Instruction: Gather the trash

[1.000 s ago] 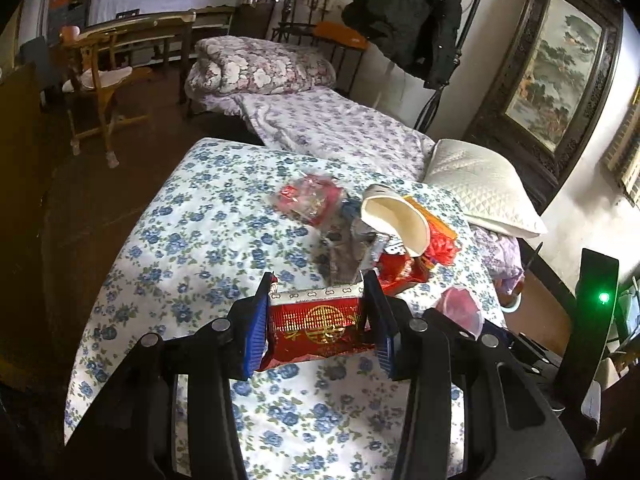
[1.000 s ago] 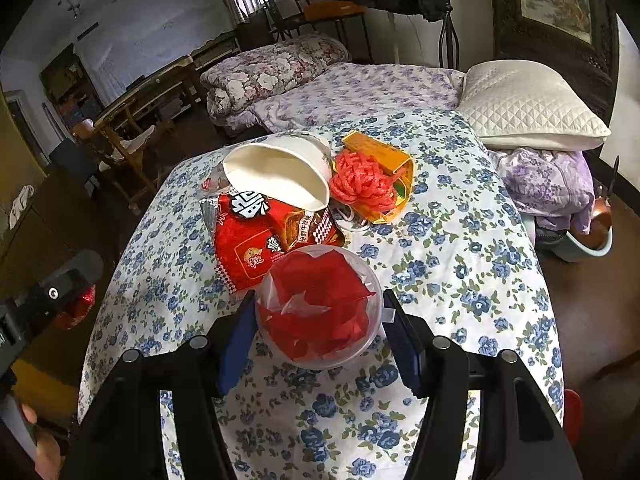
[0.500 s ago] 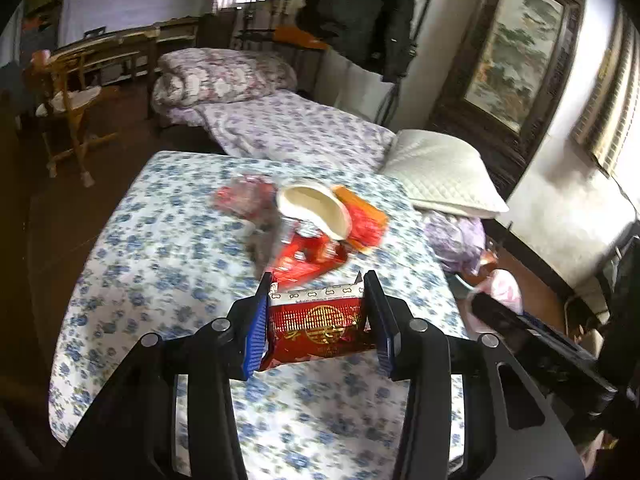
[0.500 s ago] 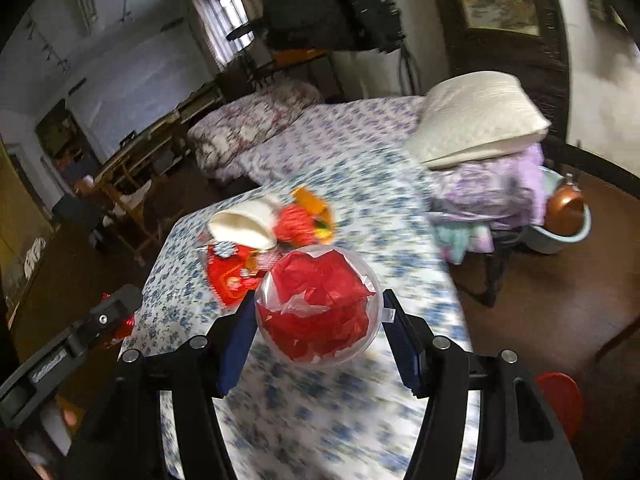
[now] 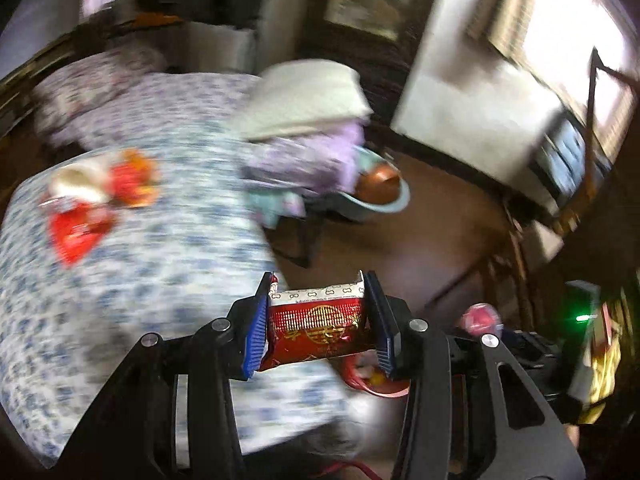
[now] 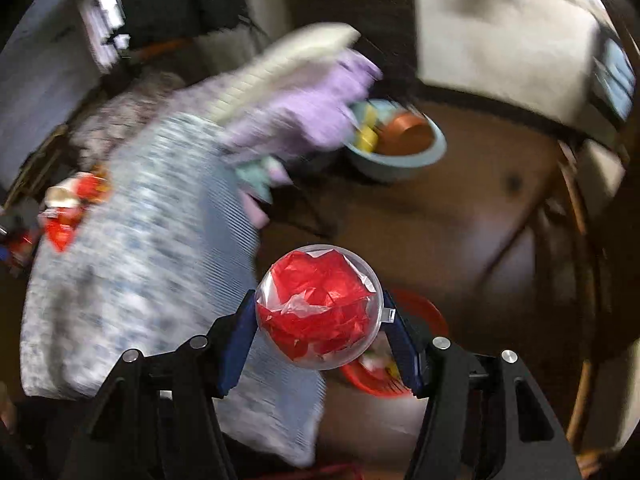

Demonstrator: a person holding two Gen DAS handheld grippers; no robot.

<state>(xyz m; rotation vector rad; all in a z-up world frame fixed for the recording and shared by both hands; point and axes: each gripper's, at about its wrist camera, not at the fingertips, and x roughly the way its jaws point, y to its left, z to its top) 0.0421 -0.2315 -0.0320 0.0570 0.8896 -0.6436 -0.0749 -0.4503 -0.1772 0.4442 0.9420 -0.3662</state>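
Observation:
My left gripper is shut on a red and gold packet, held over the bed's right edge. My right gripper is shut on a clear plastic ball with red paper inside. Below and behind both sits a red bin on the floor, also in the left wrist view, with some scraps in it. The remaining trash pile, red wrappers and a white cup, lies on the floral bedspread at the far left; it also shows in the right wrist view. Both views are motion-blurred.
A white pillow and purple bedding lie at the bed's far side. A pale blue basin with a copper pot stands on the brown floor. Wooden furniture stands at the right.
Both grippers have swung right, away from the trash pile and off the bed's edge, keeping their loads. The red bin and the floor have come into view.

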